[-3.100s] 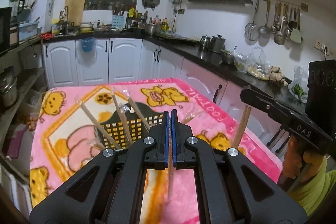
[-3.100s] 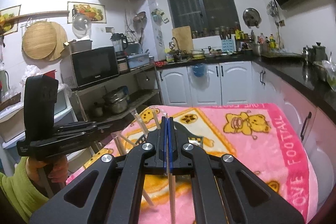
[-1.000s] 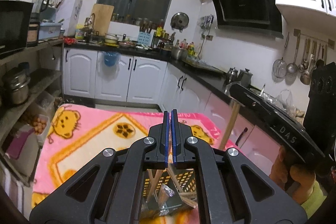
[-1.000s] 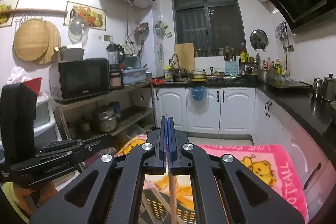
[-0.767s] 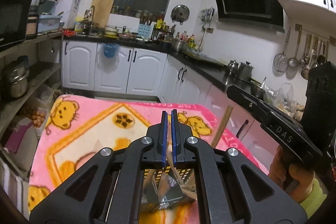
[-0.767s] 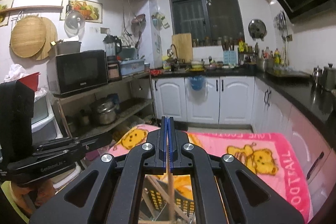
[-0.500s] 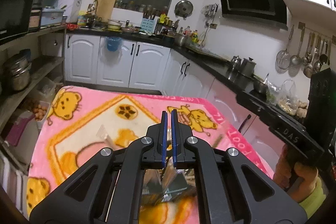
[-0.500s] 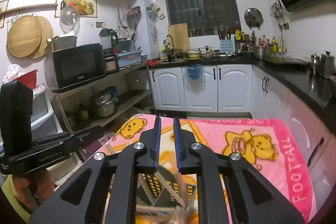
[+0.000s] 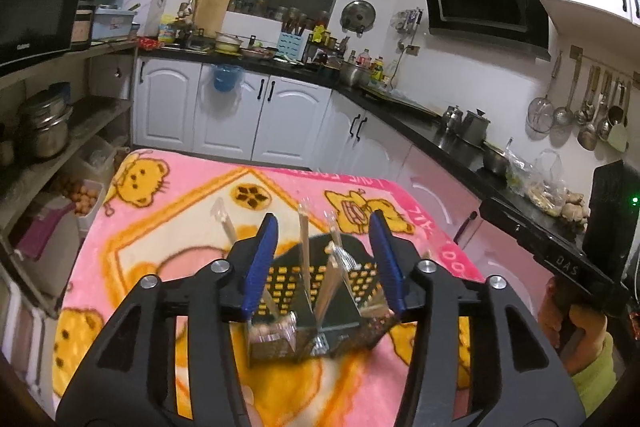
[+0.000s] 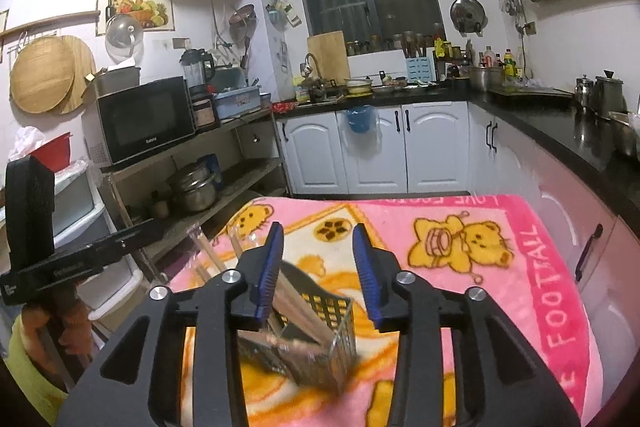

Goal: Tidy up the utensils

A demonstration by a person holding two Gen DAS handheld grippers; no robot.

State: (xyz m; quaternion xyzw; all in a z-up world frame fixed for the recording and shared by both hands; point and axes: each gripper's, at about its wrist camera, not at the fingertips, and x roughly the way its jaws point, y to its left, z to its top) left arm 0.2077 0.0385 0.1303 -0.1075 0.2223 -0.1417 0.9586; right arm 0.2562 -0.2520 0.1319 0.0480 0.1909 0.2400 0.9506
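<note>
A black perforated utensil basket (image 9: 320, 307) stands on the pink blanket and holds several wrapped wooden chopsticks (image 9: 305, 247) that lean upward. My left gripper (image 9: 324, 259) is open and empty just above the basket. My right gripper (image 10: 316, 267) is open and empty over the same basket (image 10: 320, 343), where chopsticks (image 10: 296, 303) lean inside. The right gripper also shows at the right of the left wrist view (image 9: 552, 251), and the left one at the left of the right wrist view (image 10: 80, 263).
A pink bear-print blanket (image 9: 168, 219) covers the table (image 10: 520, 255). White cabinets and a black counter (image 9: 420, 123) run behind and to the right. An open shelf with pots (image 10: 192, 191) stands to the left.
Both grippers were shut on a chopstick each above the basket. Both have opened and the chopsticks have dropped into the basket. The views have tilted down a little.
</note>
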